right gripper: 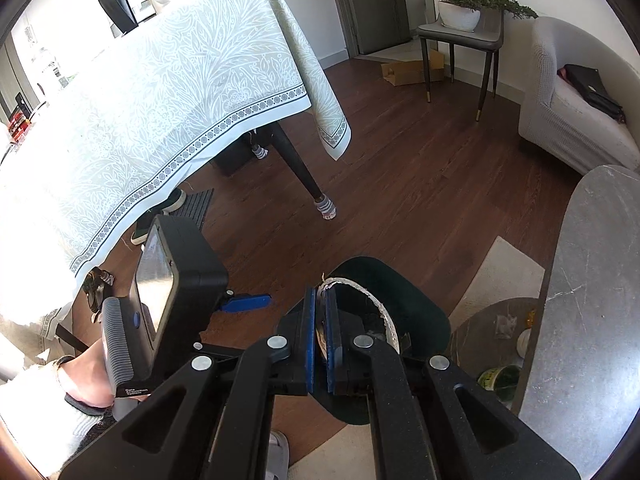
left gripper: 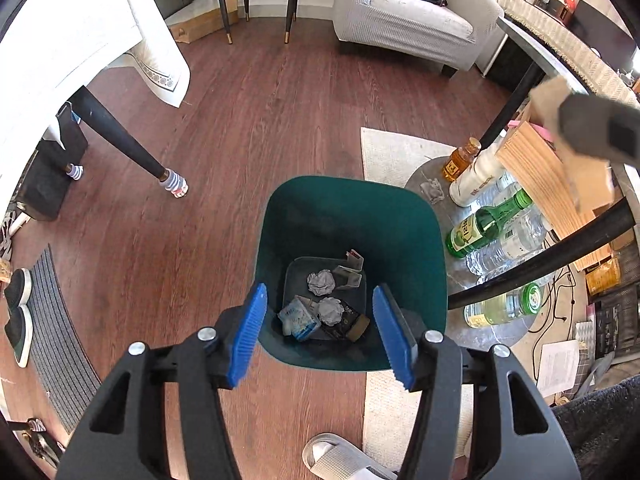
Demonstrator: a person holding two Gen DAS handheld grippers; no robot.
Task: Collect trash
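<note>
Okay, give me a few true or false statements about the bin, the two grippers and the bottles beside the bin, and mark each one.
1. The left gripper is open above the green bin. True.
2. The bin is empty. False: crumpled paper balls and wrappers lie at its bottom.
3. The right gripper is open and empty. False: it is shut on a thin piece of trash.
4. A green glass bottle lies on the low table beside the bin. True.
</note>
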